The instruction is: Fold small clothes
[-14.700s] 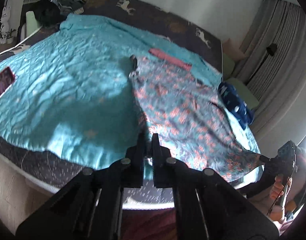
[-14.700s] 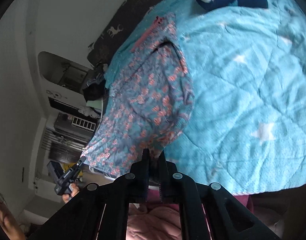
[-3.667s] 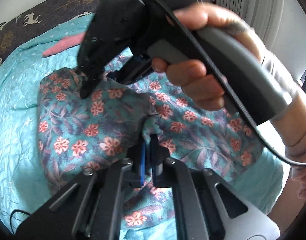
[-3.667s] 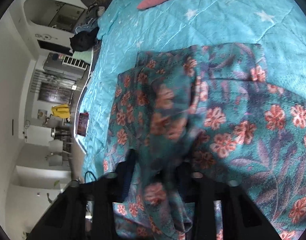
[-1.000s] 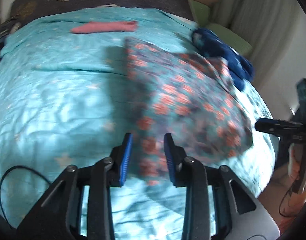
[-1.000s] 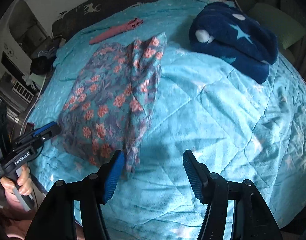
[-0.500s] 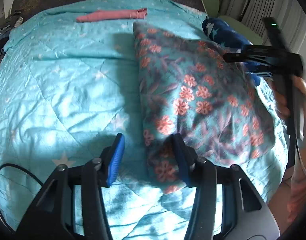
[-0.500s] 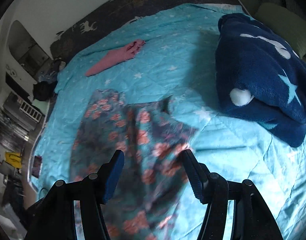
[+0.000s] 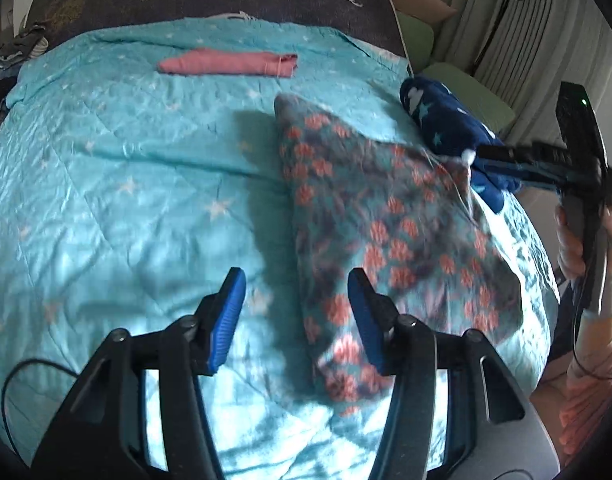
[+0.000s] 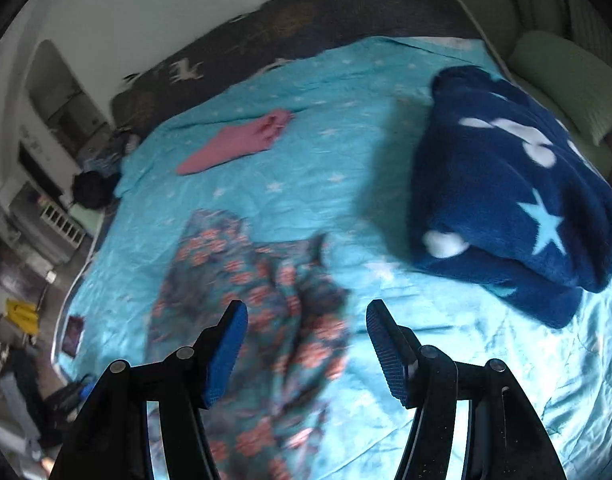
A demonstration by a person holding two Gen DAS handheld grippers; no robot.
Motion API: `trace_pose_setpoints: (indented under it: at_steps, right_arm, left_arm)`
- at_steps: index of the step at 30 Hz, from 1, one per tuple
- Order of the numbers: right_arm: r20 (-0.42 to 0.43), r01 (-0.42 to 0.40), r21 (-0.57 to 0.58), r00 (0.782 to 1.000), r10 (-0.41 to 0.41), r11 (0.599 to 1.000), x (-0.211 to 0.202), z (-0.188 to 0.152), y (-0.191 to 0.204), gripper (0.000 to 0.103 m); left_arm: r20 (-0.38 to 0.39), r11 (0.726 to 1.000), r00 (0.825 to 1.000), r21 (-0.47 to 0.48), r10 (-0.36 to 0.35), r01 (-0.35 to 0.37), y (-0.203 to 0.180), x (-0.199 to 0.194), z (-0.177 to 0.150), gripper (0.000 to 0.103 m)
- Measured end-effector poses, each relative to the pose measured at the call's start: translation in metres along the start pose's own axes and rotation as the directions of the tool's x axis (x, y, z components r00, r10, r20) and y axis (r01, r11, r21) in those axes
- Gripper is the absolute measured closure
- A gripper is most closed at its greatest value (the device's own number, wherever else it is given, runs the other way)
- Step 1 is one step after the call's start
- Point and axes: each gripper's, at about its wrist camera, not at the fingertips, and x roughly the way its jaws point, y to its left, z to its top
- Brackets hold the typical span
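Left claw (image 9: pixel 296 316), right claw (image 10: pixel 306 340) spread wide, hovering over floral garment (image 9: pixel 386 232).

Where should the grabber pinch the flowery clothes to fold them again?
Probably the near corner of the flowery garment, coming in low from the bed's near edge. That end lies flat on the quilt just ahead of the open left gripper, so its edge looks easiest to pinch and lift.

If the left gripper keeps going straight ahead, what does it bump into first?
Probably the turquoise quilt, just beside the left edge of the flowery garment. The left gripper is open, and its right finger overlaps that cloth in the picture. Depth is hard to judge.
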Motion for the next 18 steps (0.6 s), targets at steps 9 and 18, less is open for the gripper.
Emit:
trace_pose_setpoints:
  at_steps: [9,18]
  right_arm:
    - [-0.077,0.030,-0.073,0.996,-0.036,0.997,0.036,0.008,0.026,0.040]
    - [-0.232,-0.161,-0.122,0.964,0.130,0.979,0.100,0.075,0.064,0.040]
  left_arm:
    - [-0.096,0.998,0.995,-0.051,-0.035,0.030,0.005,0.051,0.053,0.047]
    - [-0.168,0.992,0.982,-0.108,-0.090,0.072,0.016,0.088,0.076,0.047]
